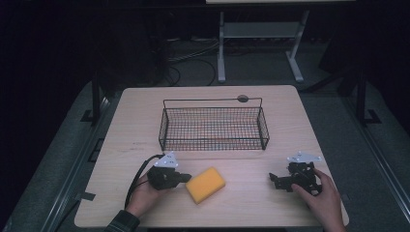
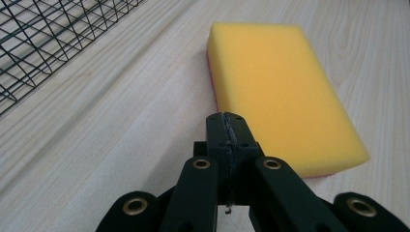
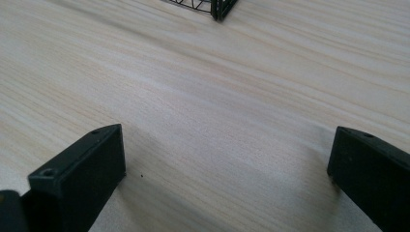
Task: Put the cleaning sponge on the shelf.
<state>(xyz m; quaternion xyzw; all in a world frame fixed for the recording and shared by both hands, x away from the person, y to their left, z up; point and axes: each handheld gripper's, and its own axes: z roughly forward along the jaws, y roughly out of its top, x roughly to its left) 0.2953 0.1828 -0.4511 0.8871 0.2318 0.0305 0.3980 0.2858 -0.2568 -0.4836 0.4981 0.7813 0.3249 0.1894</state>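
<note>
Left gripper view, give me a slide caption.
Shut left claw at the edge of a yellow sponge on the table, wire basket beyond.

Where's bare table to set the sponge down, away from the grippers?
Bare wood lies between the sponge and the right gripper, and left and right of the wire basket. Tightest where the shut left gripper meets the sponge.

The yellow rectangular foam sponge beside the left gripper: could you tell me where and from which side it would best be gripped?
Probably across its two long edges, from above. The yellow rectangular foam sponge lies flat on the pale wooden table, so its thin sides give little purchase. The left gripper sits shut at its near short end and would need opening first; the black wire basket stands well clear.
</note>
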